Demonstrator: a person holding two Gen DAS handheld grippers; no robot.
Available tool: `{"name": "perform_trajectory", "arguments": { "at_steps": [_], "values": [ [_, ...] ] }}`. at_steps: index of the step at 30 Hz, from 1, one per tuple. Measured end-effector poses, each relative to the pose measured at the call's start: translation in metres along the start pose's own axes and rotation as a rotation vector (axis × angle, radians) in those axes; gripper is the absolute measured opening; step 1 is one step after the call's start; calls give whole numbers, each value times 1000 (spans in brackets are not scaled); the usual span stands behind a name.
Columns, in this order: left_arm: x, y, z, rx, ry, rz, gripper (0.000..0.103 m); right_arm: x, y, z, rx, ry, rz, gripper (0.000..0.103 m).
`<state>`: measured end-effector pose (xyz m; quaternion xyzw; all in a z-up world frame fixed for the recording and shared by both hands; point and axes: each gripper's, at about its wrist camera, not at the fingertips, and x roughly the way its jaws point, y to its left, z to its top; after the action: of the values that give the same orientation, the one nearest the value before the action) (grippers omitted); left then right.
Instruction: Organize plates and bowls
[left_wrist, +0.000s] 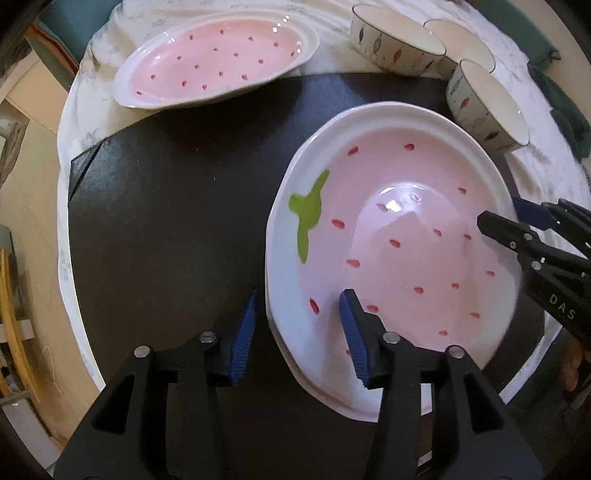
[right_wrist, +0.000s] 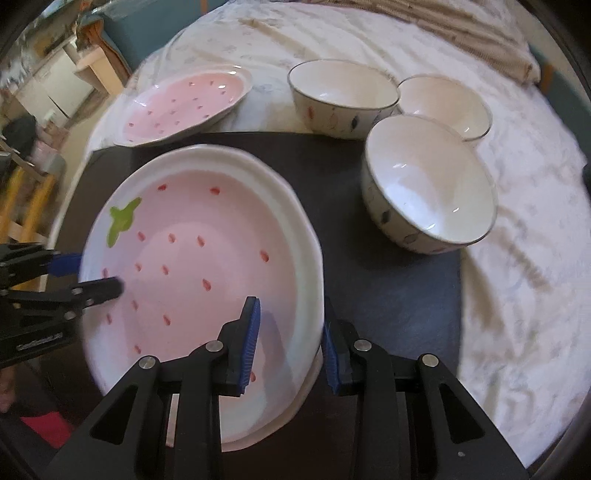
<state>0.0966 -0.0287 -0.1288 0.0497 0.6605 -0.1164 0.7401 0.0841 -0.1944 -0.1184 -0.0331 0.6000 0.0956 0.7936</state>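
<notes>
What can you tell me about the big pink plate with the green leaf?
The big pink plate is a glossy, ceramic-looking oval dish with a white rim, red seed dots and a green leaf, like a strawberry. It lies on top of another plate on a dark mat. The left gripper and right gripper each straddle its rim on opposite sides, pads not pressing.

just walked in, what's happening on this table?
A person with a gripper in each hand is sorting dishes. Both grippers straddle opposite rims of the top strawberry plate, which sits on another plate of the same kind on a dark mat. The left gripper and right gripper stand open, pads off the rim. A third strawberry plate and three patterned bowls wait on the white cloth behind, one bowl partly on the mat.
</notes>
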Motion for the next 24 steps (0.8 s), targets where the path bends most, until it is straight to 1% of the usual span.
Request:
{"name": "perform_trajectory", "arguments": {
  "at_steps": [1,5,7,9,10,13,14,15,16,18,19,21,24],
  "values": [
    [1,-1,0,1,-1,0,42,4,0,-1,-10,14,-23,38],
    [6,-5,0,13,-5,5,42,12,-1,-2,-5,37,6,38],
    [5,-5,-2,0,-12,4,42,11,-4,-1,9,35,19,38],
    [-1,-4,-5,-17,-53,25,42,8,-11,0,49,29,59,49],
    [-4,-4,-6,-15,-76,18,42,6,-15,0,69,27,75,54],
    [-9,-1,-3,-19,-87,33,45,0,-30,-2,151,17,166,56],
    [-11,1,-3,-36,-89,37,46,-2,-37,-3,187,11,194,60],
    [-11,3,-3,-56,-88,29,50,-3,-43,-4,224,8,214,63],
    [-12,7,-3,-69,-84,24,60,-3,-51,-6,268,8,239,69],
    [-10,10,-6,-115,-60,19,71,-1,-65,-11,363,23,302,70],
    [-6,12,-8,-148,-34,13,71,2,-69,-14,400,36,324,70],
    [-2,18,-15,-168,-8,-14,71,10,-71,-20,437,83,340,70],
    [2,15,-20,-169,-4,-23,71,15,-67,-26,442,120,340,70]
  ]
}}
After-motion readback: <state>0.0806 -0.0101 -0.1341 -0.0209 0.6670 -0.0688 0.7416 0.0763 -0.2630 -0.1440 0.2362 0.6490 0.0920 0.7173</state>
